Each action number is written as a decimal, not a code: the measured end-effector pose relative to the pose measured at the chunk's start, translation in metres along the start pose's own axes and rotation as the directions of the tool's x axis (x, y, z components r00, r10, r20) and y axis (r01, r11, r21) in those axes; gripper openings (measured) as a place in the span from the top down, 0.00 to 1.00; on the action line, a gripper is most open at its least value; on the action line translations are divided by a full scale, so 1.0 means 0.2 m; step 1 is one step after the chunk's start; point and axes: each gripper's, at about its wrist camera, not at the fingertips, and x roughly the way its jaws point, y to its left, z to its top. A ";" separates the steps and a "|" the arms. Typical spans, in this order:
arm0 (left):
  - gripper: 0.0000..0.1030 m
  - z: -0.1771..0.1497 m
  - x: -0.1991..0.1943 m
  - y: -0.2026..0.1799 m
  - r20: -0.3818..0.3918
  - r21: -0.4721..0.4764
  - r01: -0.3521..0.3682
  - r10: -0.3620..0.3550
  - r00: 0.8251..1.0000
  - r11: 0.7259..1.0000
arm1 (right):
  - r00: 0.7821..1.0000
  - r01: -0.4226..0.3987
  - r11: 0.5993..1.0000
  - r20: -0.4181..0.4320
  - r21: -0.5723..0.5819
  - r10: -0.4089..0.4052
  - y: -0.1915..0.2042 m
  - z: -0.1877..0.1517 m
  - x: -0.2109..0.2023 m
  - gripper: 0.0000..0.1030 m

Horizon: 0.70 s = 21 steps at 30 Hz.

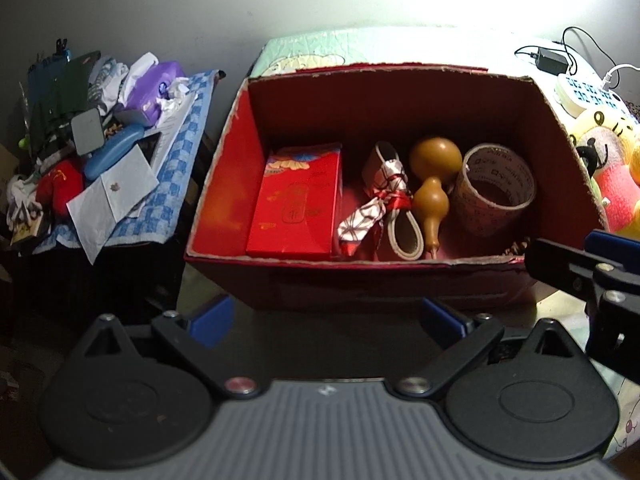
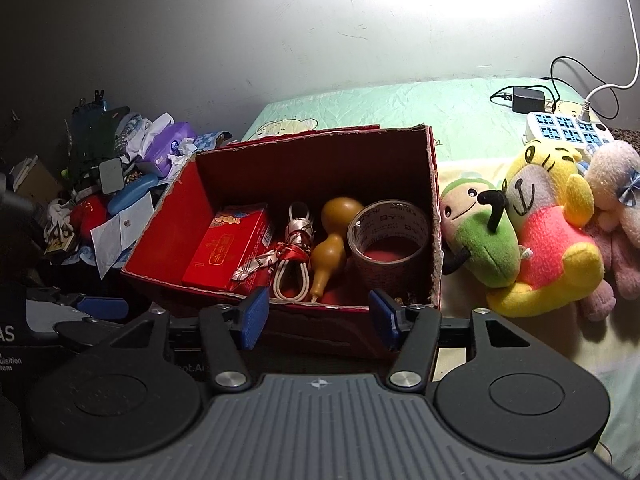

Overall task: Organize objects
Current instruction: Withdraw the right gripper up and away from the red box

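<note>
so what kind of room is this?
Likely a bedroom: the red cardboard box sits on a bed sheet beside plush toys, with a cluttered side table nearby.

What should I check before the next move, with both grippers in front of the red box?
1. Left gripper open and empty: ok.
2. Right gripper open, nothing between its pads: ok.
3. Red box open at the top: ok.
4. Small red packet, gourd and tape roll already inside: ok.
5. Plush toys outside, beside the box's right wall: not ok.
6. Free floor space in the box for a toy: cannot tell.
</note>
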 end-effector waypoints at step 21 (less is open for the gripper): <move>0.03 -0.07 0.09 0.03 -0.144 -0.029 0.083 -0.086 0.986 0.996 | 0.990 0.096 0.994 -0.112 0.056 -0.089 0.03 -0.05 0.04 0.30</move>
